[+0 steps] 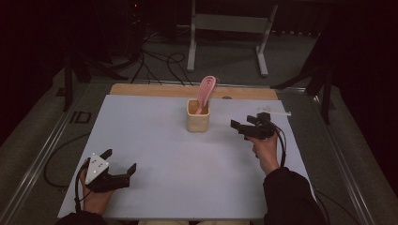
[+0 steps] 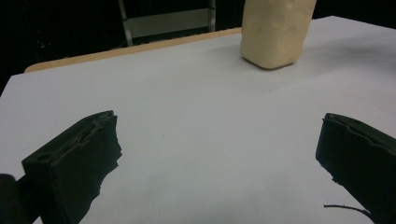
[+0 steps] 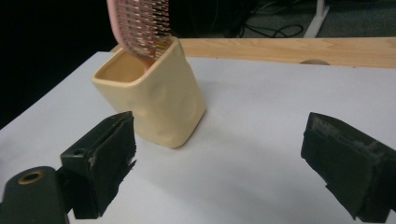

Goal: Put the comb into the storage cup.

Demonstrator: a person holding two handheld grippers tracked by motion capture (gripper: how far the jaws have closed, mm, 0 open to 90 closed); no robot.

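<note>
A cream cup [image 1: 197,117] stands upright at the back middle of the white table [image 1: 187,168], and a pink hairbrush [image 1: 205,90] stands in it, head up. My right gripper [image 1: 248,122] is open to the right of the cup with nothing between its jaws. The right gripper view has the open gripper [image 3: 219,140] facing the cup [image 3: 159,102] and brush [image 3: 142,28] from close by. Near the front left corner my left gripper [image 1: 121,160] is open and holds nothing. From the left gripper view, the gripper [image 2: 219,135] points over bare table at the far cup [image 2: 275,32].
A wooden strip [image 1: 187,90] runs along the table's back edge. A thin white stick [image 1: 277,113] lies just behind the right gripper. On the floor beyond are a metal stand [image 1: 225,23] and cables [image 1: 159,61]. Dark posts flank the table.
</note>
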